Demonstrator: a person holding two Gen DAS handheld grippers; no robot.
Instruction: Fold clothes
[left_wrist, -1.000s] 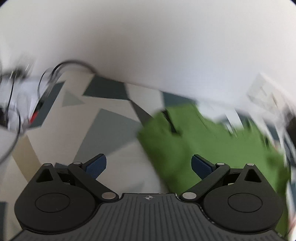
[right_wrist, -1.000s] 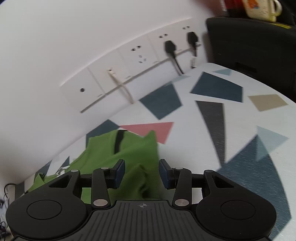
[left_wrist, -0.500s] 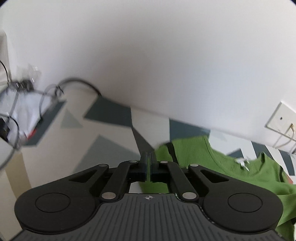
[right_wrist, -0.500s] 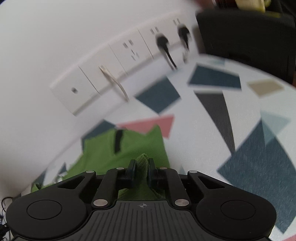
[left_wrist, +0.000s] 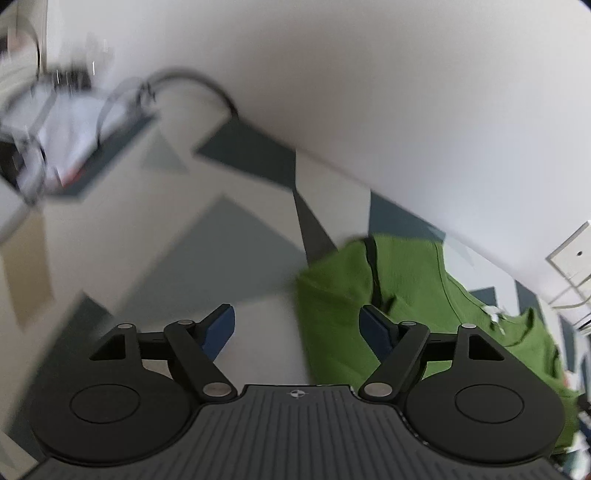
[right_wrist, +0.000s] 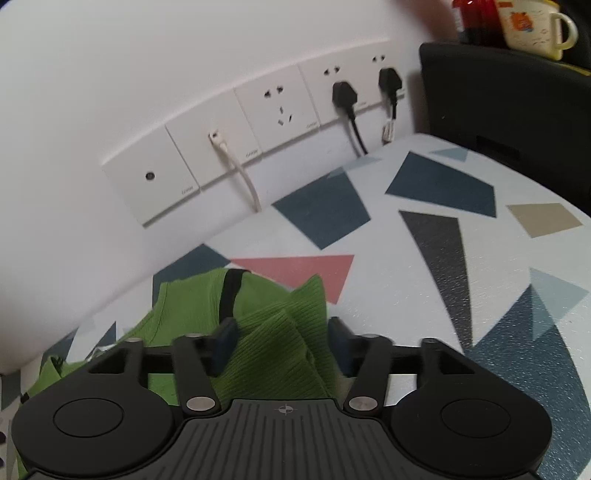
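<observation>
Green ribbed shirt (right_wrist: 273, 332), black strap. White tabletop (right_wrist: 399, 295): navy, grey, pink, tan shapes. White sockets (right_wrist: 275, 107), black plugs (right_wrist: 345, 94).

Black left claw (left_wrist: 297, 326), blue pads (left_wrist: 221, 326), silver pivot screws

Blurred beyond telling: clutter of wires and white stuff (left_wrist: 62, 140) at far left of the tabletop (left_wrist: 155, 236), away from the green garment (left_wrist: 369, 295). Garment itself smeared along its left edge, cut off at right by the frame. In the right wrist view, garment's (right_wrist: 273, 332) near part hidden under the tongs' body. Mug (right_wrist: 532, 26) above it cropped by the top edge.
</observation>
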